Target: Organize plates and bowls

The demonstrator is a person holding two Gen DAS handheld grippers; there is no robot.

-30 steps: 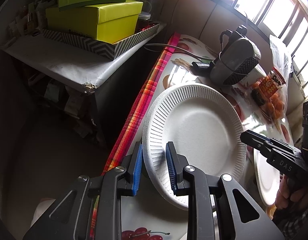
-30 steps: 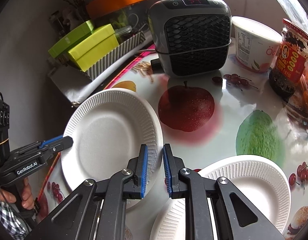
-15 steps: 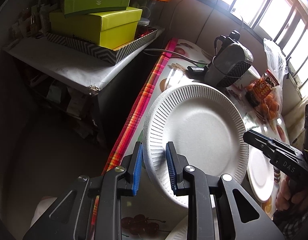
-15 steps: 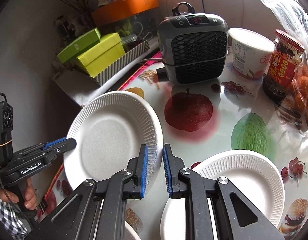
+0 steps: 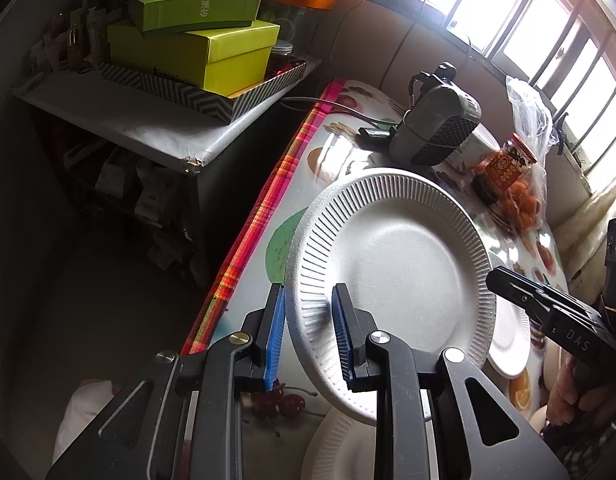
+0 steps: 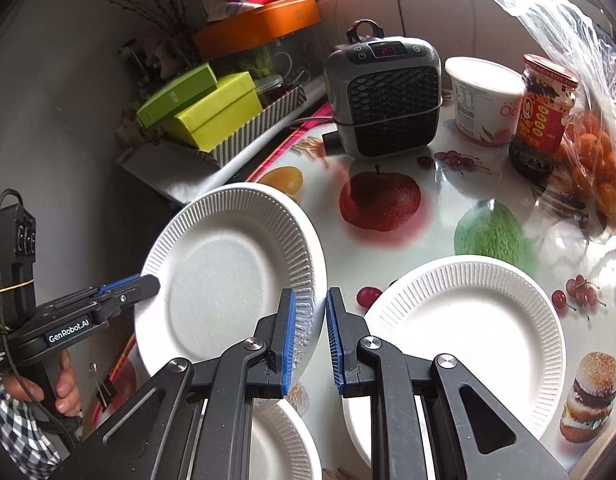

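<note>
A white paper plate [image 5: 388, 276] hangs tilted above the fruit-print table, held from both sides. My left gripper [image 5: 310, 332] is shut on its near-left rim. My right gripper [image 6: 311, 336] is shut on the opposite rim of the same plate [image 6: 223, 276]. In the right wrist view the left gripper [image 6: 149, 282] touches the plate's far edge, held by a hand in a checked sleeve. A second paper plate [image 6: 468, 336] lies flat on the table to the right. Part of a third plate [image 6: 283, 440] shows under the right gripper.
At the back of the table stand a grey fan heater [image 6: 386, 96], a white tub [image 6: 484, 100], a red-labelled jar [image 6: 542, 116] and a bag of oranges [image 6: 596, 172]. Green boxes [image 5: 195, 52] sit in a striped tray on a side shelf beyond the table's plaid edge [image 5: 259, 216].
Both grippers have risen and drawn back with the plate between them. More of the table shows, and a plate at the bottom has come into view.
</note>
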